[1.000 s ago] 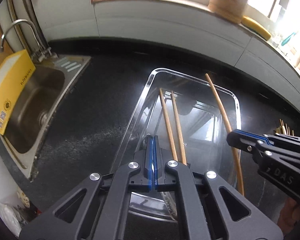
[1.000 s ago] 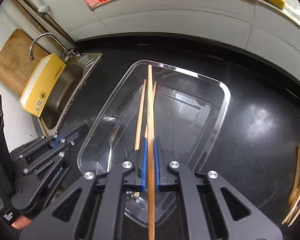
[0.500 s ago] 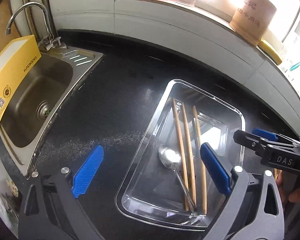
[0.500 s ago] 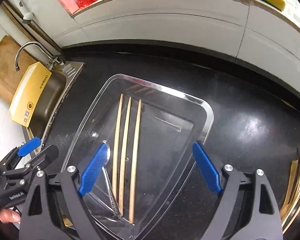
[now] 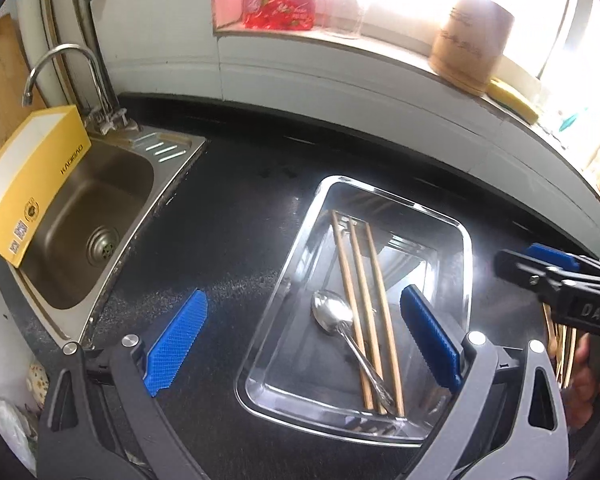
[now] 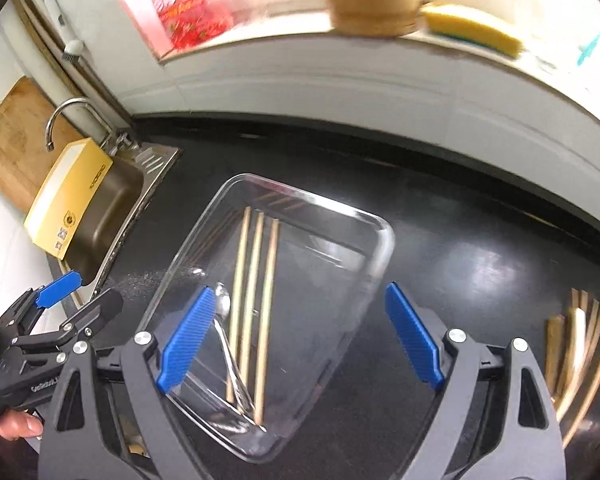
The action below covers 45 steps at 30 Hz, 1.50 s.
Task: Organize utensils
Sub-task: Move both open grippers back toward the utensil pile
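We hold both grippers above a black countertop (image 5: pixel 236 208), each tilted down toward a clear plastic tray (image 5: pixel 466 248). Our left gripper (image 5: pixel 300 340) has its blue pads (image 5: pixel 178 342) spread wide with nothing between them; one pad hangs over bare counter, the other over the tray's right side. Our right gripper (image 6: pixel 300 336) is likewise spread wide and empty, its 2 blue pads straddling the tray's near half.

Inside the tray lie 3 wooden chopsticks (image 5: pixel 374 308), side by side and roughly parallel, running along the tray's length. A metal spoon (image 5: pixel 334 316) lies with them, its bowl just left of the chopsticks and its handle crossing under or over them toward the tray's near end; we cannot tell which.

In the right wrist view, a loose bundle of more wooden utensils (image 6: pixel 580 344) sits on the counter well to the right of the tray, blurred. To the left of the tray is a steel sink (image 5: pixel 100 216) with a curved faucet (image 5: pixel 60 68), and a yellow box (image 5: pixel 32 184) leans in the basin. A wooden cutting board (image 6: pixel 16 140) stands against the wall behind the sink. On the ledge above sit a red packet (image 5: pixel 280 0), a round wooden container (image 5: pixel 470 44) and a yellow sponge (image 6: pixel 472 32).
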Tool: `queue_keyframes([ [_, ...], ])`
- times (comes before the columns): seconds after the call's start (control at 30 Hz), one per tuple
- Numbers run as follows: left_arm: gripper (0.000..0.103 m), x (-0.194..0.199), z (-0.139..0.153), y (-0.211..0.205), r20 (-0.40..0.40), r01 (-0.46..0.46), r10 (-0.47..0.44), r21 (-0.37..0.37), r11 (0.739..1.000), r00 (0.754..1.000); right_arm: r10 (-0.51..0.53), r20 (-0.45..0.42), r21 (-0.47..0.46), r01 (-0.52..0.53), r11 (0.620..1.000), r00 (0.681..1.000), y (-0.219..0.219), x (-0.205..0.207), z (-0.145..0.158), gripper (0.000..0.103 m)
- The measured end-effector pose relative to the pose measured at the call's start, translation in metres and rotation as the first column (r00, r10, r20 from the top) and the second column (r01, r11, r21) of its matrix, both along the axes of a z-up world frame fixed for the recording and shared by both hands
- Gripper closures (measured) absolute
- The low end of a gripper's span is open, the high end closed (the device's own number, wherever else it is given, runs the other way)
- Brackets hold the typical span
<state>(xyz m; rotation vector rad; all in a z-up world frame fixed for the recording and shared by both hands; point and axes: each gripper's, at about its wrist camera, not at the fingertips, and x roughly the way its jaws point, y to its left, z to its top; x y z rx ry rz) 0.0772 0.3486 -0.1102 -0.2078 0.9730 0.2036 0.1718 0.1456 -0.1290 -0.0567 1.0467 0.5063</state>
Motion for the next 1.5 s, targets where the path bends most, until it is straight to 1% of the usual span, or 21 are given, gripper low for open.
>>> queue_keyframes([
  [0.1, 0.008, -0.005, 0.008, -0.024, 0.007, 0.052, -0.052, 0.018, 0.998, 0.999, -0.057, 0.037, 0.005, 0.057, 0.998, 0.998, -0.031, -0.013, 0.012, 0.019],
  [0.17, 0.008, -0.007, 0.011, -0.043, 0.011, 0.093, -0.093, 0.027, 0.995, 0.996, -0.112, 0.057, 0.001, 0.112, 0.994, 0.992, -0.06, -0.024, 0.017, 0.019],
  [0.23, 0.008, -0.007, 0.013, -0.07, 0.012, 0.142, -0.142, 0.032, 0.989, 0.99, -0.169, 0.069, -0.004, 0.17, 0.985, 0.983, -0.089, -0.034, 0.02, 0.019],
  [0.27, 0.008, -0.007, 0.014, -0.085, 0.012, 0.167, -0.167, 0.03, 0.986, 0.986, -0.216, 0.074, -0.008, 0.218, 0.976, 0.973, -0.114, -0.043, 0.021, 0.019],
  [0.3, 0.008, -0.006, 0.013, -0.098, 0.01, 0.184, -0.185, 0.029, 0.982, 0.983, -0.241, 0.077, -0.01, 0.242, 0.97, 0.967, -0.129, -0.048, 0.022, 0.019],
  [0.4, 0.008, -0.005, 0.013, -0.144, 0.004, 0.246, -0.246, 0.019, 0.969, 0.969, -0.335, 0.1, -0.041, 0.34, 0.939, 0.937, -0.186, -0.072, 0.024, 0.019],
  [0.43, 0.008, -0.004, 0.013, -0.161, 0.003, 0.266, -0.266, 0.015, 0.964, 0.964, -0.377, 0.111, -0.054, 0.384, 0.922, 0.92, -0.211, -0.083, 0.026, 0.019],
  [0.5, 0.008, -0.003, 0.011, -0.192, -0.005, 0.303, -0.303, 0.005, 0.953, 0.953, -0.426, 0.122, -0.061, 0.436, 0.898, 0.896, -0.247, -0.1, 0.028, 0.019],
  [0.57, 0.008, -0.003, 0.01, -0.221, -0.005, 0.335, -0.335, 0.0, 0.942, 0.942, -0.466, 0.154, -0.088, 0.482, 0.872, 0.871, -0.281, -0.117, 0.031, 0.019],
  [0.63, 0.008, -0.005, 0.009, -0.254, -0.011, 0.375, -0.375, 0.004, 0.927, 0.927, -0.486, 0.18, -0.103, 0.508, 0.855, 0.855, -0.305, -0.13, 0.035, 0.019],
  [0.77, 0.008, -0.01, 0.01, -0.301, -0.008, 0.428, -0.428, 0.014, 0.904, 0.904, -0.546, 0.179, -0.078, 0.565, 0.822, 0.819, -0.356, -0.152, 0.037, 0.019],
  [0.87, 0.008, -0.01, 0.011, -0.324, -0.006, 0.445, -0.445, 0.023, 0.895, 0.896, -0.559, 0.176, -0.056, 0.575, 0.816, 0.81, -0.379, -0.159, 0.039, 0.019],
  [1.03, 0.008, -0.008, 0.013, -0.35, -0.007, 0.455, -0.456, 0.039, 0.889, 0.89, -0.563, 0.175, -0.04, 0.577, 0.815, 0.808, -0.399, -0.163, 0.038, 0.019],
  [1.33, 0.008, 0.006, 0.008, -0.366, -0.027, 0.452, -0.451, 0.057, 0.89, 0.892, -0.556, 0.149, -0.024, 0.565, 0.825, 0.818, -0.413, -0.146, 0.027, 0.019],
  [1.5, 0.008, 0.023, -0.005, -0.374, -0.052, 0.448, -0.446, 0.059, 0.892, 0.894, -0.553, 0.12, -0.04, 0.561, 0.827, 0.825, -0.421, -0.127, 0.011, 0.019],
])
